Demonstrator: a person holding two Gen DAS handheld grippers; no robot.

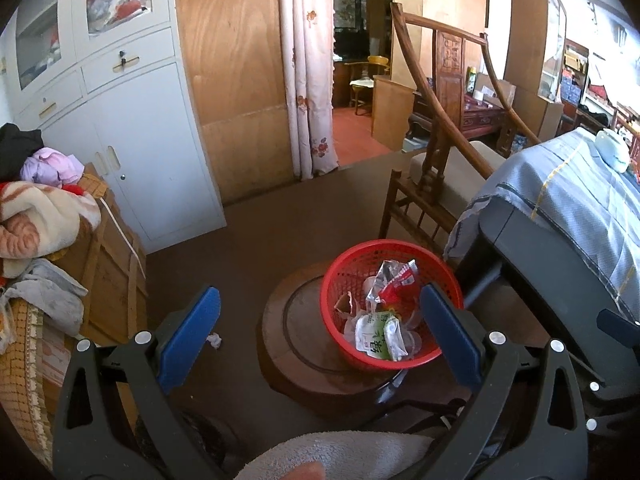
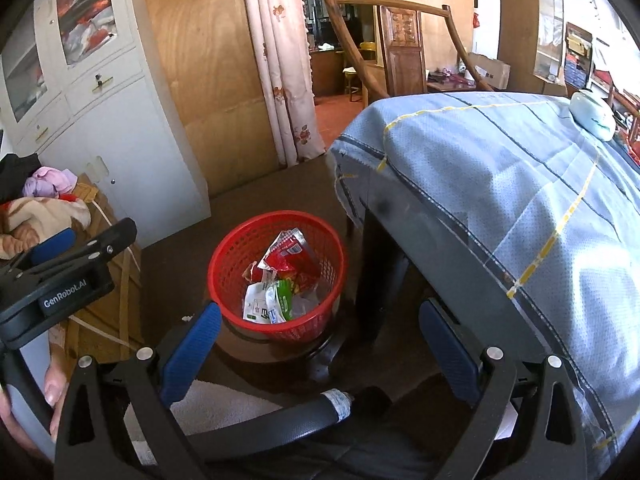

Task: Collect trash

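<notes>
Both held low, tilted down: left hand-held gripper point(image 1: 320, 312) and right hand-held gripper point(image 2: 320, 320) spread wide, empty. Red basket point(image 1: 340, 264) holds wrappers. Only left view shows crumpled paper point(image 1: 214, 340) on floor.

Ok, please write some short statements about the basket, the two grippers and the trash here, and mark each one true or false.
1. The red basket contains wrappers. True.
2. The left gripper is shut on a wrapper. False: its jaws stand open and hold nothing.
3. A crumpled paper scrap lies on the floor, left of the basket. True.
4. The right gripper holds the basket's rim. False: it is open, apart from the basket.
5. The basket lies overturned. False: it stands upright on a round wooden stand.
</notes>
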